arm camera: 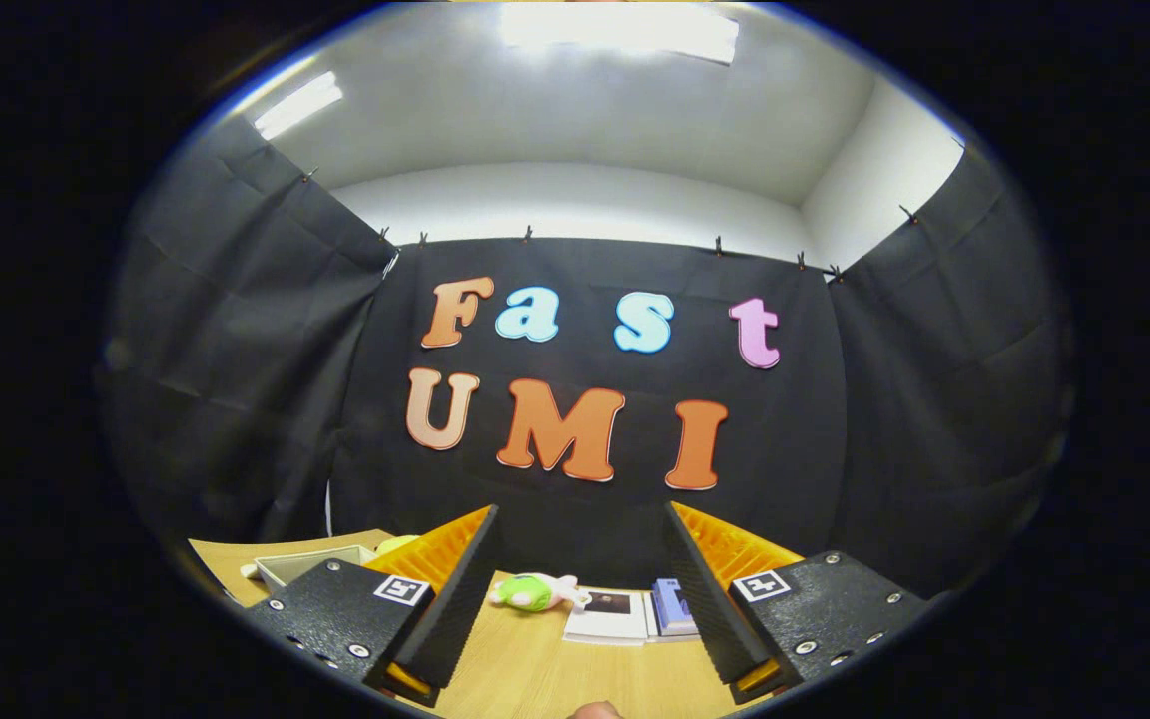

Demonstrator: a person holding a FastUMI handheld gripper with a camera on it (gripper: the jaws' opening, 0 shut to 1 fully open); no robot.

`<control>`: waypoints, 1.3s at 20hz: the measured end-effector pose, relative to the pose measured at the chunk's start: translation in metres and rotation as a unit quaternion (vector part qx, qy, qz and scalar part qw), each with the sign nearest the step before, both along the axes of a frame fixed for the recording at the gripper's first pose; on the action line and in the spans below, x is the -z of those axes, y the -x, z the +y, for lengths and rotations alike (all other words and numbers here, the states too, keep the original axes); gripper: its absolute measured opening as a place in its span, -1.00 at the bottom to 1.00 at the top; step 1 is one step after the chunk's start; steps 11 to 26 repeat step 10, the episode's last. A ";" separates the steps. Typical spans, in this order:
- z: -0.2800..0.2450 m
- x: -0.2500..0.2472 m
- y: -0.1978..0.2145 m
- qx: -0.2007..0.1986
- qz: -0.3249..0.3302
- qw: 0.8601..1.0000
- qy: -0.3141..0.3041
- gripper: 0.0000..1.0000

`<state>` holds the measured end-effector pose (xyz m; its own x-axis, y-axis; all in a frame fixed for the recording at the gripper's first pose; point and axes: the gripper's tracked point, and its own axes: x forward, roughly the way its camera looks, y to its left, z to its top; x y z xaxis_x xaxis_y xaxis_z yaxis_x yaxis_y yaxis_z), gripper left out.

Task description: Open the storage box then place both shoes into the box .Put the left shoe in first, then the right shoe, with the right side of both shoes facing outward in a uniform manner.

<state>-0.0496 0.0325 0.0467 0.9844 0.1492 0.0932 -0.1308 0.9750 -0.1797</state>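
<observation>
A: Holding the gripper (575, 589) open and empty, I am seeing no storage box ahead.

B: Tilt down slowly; only a green toy (527, 592) is lying between the fingers.

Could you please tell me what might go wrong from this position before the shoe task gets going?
1. The tongs are open, holding nothing and aimed high at the booth wall, so the approach may be misjudged.
2. A green plush toy and a booklet lie on the table just ahead of the fingers and could get knocked.
3. A white tray sits off to the left, another obstacle.
</observation>
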 end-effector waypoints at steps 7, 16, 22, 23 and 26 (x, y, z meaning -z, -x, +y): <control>0.028 -0.001 0.018 -0.031 -0.029 0.997 0.066 0.96; 0.033 -0.008 0.020 -0.027 -0.051 0.995 0.086 0.96; 0.033 -0.008 0.020 -0.027 -0.051 0.995 0.086 0.96; 0.033 -0.008 0.020 -0.027 -0.051 0.995 0.086 0.96; 0.033 -0.008 0.020 -0.027 -0.051 0.995 0.086 0.96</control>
